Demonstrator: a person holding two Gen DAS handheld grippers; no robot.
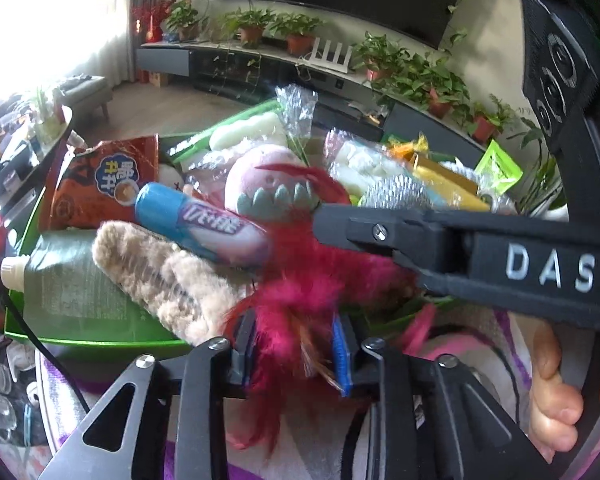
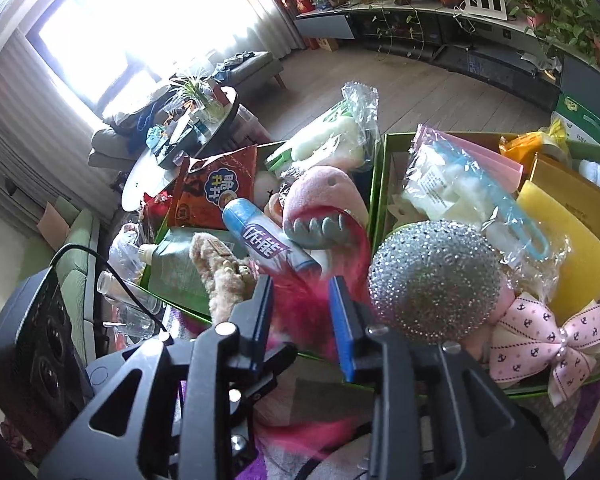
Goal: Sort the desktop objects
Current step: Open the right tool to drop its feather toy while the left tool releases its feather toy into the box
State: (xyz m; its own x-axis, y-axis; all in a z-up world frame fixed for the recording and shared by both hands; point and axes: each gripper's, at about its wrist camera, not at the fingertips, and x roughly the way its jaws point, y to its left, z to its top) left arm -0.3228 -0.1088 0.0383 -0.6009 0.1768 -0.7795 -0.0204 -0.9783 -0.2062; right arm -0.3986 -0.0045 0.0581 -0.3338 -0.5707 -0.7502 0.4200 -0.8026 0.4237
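Observation:
A bright pink feather toy (image 1: 300,280) lies over the near edge of the left green box (image 1: 80,340). In the left wrist view my left gripper (image 1: 290,354) is open, its blue pads apart with the feathers loose between them. My right gripper (image 2: 300,320) is open too, astride the same feathers (image 2: 300,296). One of its black fingers (image 1: 380,234) crosses the left wrist view from the right. Behind the feathers lie a blue-and-white tube (image 2: 268,240), a pink plush with grey teeth (image 2: 320,204) and a beige plush (image 2: 224,276).
The left box also holds an orange snack bag (image 2: 216,188) and a green pouch (image 2: 180,268). The right green box (image 2: 380,184) holds a silver glitter ball (image 2: 432,280), a pink bow (image 2: 548,340) and a yellow sponge (image 2: 580,240). A hand (image 1: 556,400) grips the right tool.

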